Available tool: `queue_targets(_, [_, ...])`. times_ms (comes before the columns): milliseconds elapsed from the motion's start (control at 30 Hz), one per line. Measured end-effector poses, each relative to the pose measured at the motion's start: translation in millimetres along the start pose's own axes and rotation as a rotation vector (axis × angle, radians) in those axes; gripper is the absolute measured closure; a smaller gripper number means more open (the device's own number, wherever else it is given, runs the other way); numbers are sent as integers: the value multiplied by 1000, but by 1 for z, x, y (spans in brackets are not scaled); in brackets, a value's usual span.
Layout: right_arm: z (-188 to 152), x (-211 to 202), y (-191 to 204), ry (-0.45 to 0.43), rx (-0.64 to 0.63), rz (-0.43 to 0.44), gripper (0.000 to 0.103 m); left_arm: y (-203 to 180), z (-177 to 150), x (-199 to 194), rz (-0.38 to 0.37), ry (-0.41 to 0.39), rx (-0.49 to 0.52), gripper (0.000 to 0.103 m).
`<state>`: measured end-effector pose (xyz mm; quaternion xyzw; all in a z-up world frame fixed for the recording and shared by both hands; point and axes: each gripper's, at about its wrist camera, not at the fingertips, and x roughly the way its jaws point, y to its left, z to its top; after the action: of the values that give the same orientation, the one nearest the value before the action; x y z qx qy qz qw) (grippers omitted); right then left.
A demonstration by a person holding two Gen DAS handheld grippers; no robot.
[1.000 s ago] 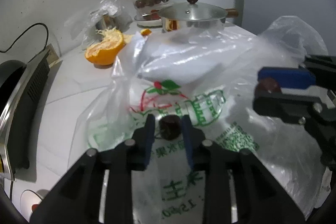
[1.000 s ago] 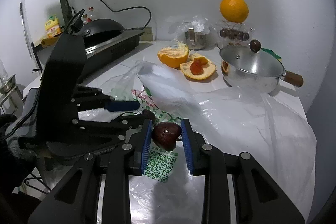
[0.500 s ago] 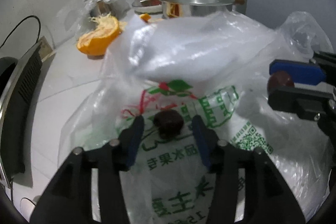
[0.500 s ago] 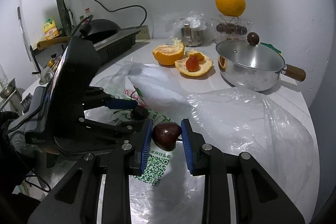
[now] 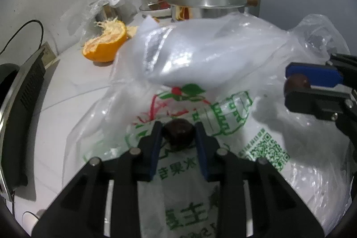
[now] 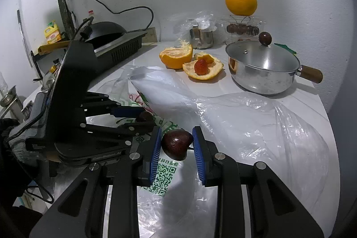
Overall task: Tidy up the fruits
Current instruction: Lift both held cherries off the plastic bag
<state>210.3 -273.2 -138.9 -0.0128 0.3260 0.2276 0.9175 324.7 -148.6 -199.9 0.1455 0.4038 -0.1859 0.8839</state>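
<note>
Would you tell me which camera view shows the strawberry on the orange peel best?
The right wrist view: the strawberry sits in plain sight on the open orange peel beside the pot. In the left wrist view the plastic bag hides it entirely.
</note>
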Motion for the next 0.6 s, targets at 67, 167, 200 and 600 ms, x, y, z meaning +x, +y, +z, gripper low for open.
queue_targets(67, [1, -2, 1, -3, -4, -1, 73, 0, -1, -6, 0, -8, -5, 73])
queue_targets(167, [2, -6, 6, -10, -10, -1, 73, 0, -2, -17, -5, -22, -16, 73])
queue_targets(200, [2, -7, 8, -12, -12, -1, 73, -1, -3, -20, -7, -26, -19, 73])
queue_targets(600, [7, -28, 41, -37, -54, 3, 73, -5, -11, -79, -34, -104, -44, 73])
